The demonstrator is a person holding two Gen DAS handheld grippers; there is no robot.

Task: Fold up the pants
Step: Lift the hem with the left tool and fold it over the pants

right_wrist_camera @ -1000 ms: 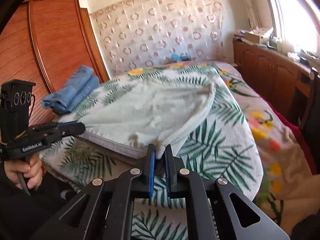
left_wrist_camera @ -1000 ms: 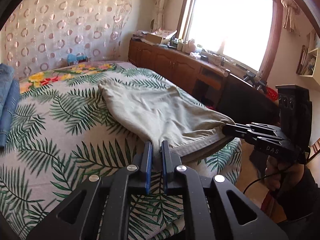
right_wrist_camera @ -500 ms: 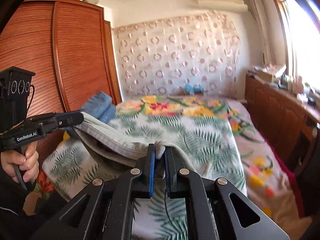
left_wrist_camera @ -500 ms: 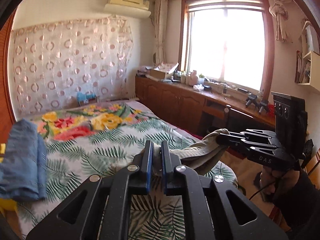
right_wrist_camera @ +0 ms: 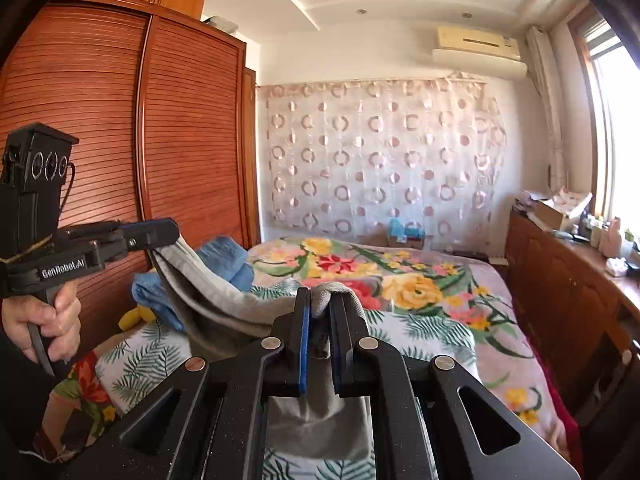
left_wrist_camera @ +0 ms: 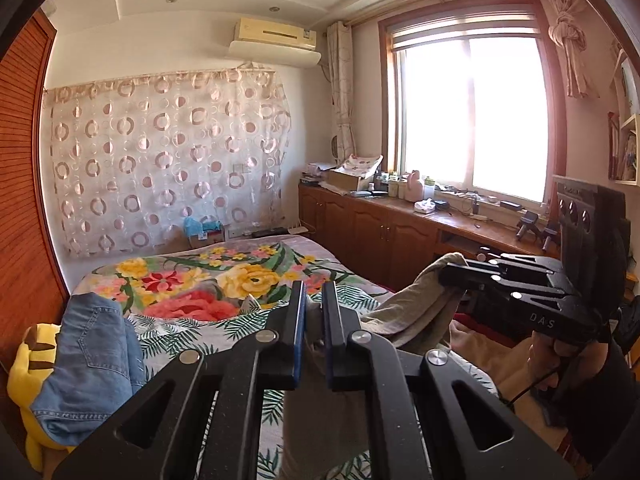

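Floral bedspread (right_wrist_camera: 420, 300) below limp grey pants (right_wrist_camera: 216, 296), each claw clamping fabric.

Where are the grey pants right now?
The grey pants hang above the bed, stretched between the left tool and right tool.

**Bed with a patterned cover**

A bed (left_wrist_camera: 240, 276) wears a floral and palm-leaf cover. Folded blue denim (left_wrist_camera: 88, 356) lies on its left side, just beside a yellow plush toy (left_wrist_camera: 24, 376) at the edge.
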